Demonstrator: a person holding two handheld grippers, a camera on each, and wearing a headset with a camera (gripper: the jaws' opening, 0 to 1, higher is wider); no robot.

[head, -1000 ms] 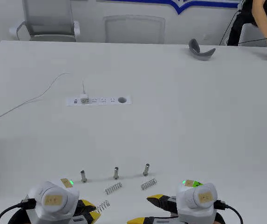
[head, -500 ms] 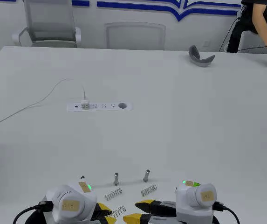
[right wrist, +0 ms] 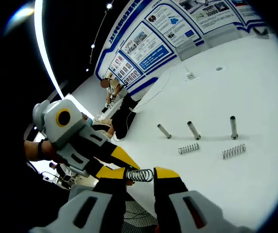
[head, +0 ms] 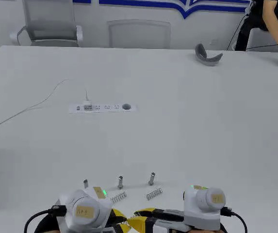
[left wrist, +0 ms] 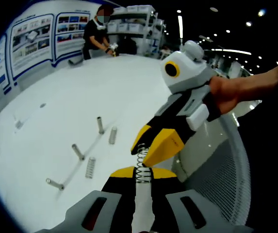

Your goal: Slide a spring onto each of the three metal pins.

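Note:
Three short metal pins stand upright in a row on the white table, all bare. Two springs lie just in front of them. My left gripper is shut on one end of a third spring, held off the table. My right gripper faces it tip to tip. Its jaws stand apart, and the held spring lies across the gap between them. From the right gripper view the pins and loose springs lie ahead.
A white power strip with a plugged cable lies mid-table. A grey curved object rests at the far right edge. Chairs stand behind the table, and a person leans in at the far right corner.
The left gripper has taken the nearest spring off the table and moved right with it. The right gripper's jaws have come left to meet it.

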